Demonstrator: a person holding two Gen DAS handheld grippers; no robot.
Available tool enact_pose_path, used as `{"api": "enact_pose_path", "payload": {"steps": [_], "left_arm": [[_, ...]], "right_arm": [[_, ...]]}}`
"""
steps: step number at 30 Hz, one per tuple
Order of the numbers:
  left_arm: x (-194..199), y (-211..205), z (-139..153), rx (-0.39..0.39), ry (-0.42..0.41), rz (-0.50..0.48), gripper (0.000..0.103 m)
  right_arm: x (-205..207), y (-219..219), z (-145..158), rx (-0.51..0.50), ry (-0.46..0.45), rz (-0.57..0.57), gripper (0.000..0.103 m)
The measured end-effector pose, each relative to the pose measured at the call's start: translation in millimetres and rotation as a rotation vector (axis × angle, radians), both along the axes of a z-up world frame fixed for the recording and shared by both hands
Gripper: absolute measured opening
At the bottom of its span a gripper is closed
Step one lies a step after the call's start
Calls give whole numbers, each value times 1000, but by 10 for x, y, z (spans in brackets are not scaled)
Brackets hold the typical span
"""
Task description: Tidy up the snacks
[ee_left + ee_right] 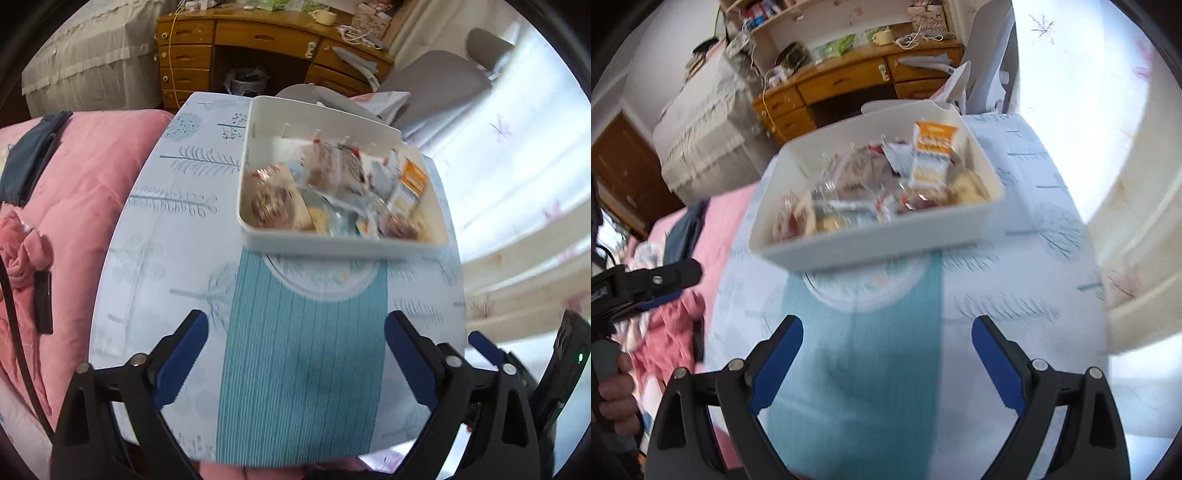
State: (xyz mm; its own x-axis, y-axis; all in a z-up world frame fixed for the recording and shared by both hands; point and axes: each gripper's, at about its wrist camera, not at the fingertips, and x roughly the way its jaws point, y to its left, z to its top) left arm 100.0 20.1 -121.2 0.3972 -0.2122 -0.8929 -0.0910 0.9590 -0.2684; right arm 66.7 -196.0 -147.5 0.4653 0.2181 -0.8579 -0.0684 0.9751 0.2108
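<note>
A white rectangular bin (pixel 340 245) (pixel 871 245) stands on a small table with a pale blue patterned cloth (pixel 184 229) (pixel 1015 266). Several wrapped snacks (pixel 332 192) (pixel 879 199) lie in it, among them an orange and white packet (pixel 412 182) (pixel 932 155) standing upright. My left gripper (pixel 295 354) hangs open over the teal stripe of the cloth, short of the bin, nothing between its blue pads. My right gripper (pixel 886 354) is likewise open and empty in front of the bin. The left gripper's fingers (pixel 665 277) show at the right wrist view's left edge.
A pink quilt (pixel 85 177) (pixel 713 229) lies left of the table. Beyond it stand a wooden desk with drawers (pixel 258 44) (pixel 849 81) and a grey chair (pixel 436 81). Bright curtains (pixel 524 155) (pixel 1089 110) hang on the right. A hand (pixel 613 391) grips the left tool's handle.
</note>
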Motion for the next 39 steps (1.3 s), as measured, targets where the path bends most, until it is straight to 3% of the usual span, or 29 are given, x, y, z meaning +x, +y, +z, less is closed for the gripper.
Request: {"api": "enact_pose_path", "payload": {"steps": [6, 12, 15, 18, 22, 27, 30, 39], "left_arm": [[-475, -339, 311, 29, -45, -50, 102], [-660, -596, 573, 94, -74, -117, 102], [-775, -673, 645, 96, -41, -134, 102], [-932, -745, 770, 135, -73, -132, 102], [-1081, -769, 894, 178, -138, -97, 102], [-1169, -743, 937, 195, -176, -30, 102], [-1207, -760, 912, 196, -169, -28, 102], [-1262, -918, 888, 205, -174, -72, 102]], "right_arm": [[-489, -241, 325, -80, 7, 23, 97], [-841, -315, 733, -34, -24, 56, 98], [-970, -241, 839, -24, -4, 89, 98], [-1073, -187, 927, -10, 20, 114, 98], [-1216, -204, 968, 21, 57, 96, 98], [-1311, -212, 967, 15, 17, 27, 98], [-1351, -196, 958, -7, 10, 18, 103], [-1445, -263, 959, -37, 0, -21, 103]]}}
